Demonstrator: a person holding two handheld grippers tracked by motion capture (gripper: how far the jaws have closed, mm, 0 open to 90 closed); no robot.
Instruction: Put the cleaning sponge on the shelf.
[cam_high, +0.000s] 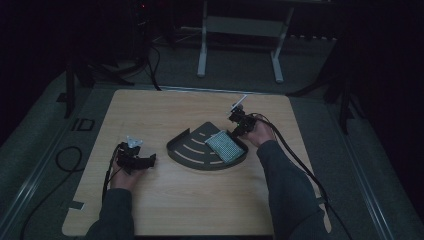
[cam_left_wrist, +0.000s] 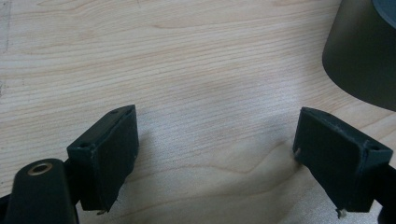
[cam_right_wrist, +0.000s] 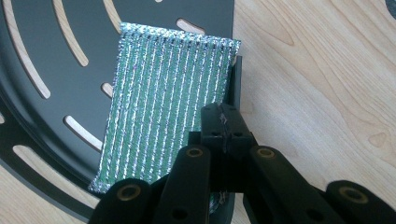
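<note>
The right tool (cam_right_wrist: 223, 133) was shut at the cloth's (cam_right_wrist: 163, 107) right edge on the tray (cam_right_wrist: 56, 116), the cloth stretching away along it, while the left tool (cam_left_wrist: 215, 154) was held open, empty, well apart.

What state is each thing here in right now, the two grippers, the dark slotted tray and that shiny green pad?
Left gripper: open, nothing between its jaws, low over the bare wooden table.
Right gripper: shut, jaws meeting at the tray's edge beside the pad; whether it pinches the pad is unclear.
Green scouring pad: lying flat on the tray.
Slotted tray: flat on the table, otherwise unloaded.
</note>
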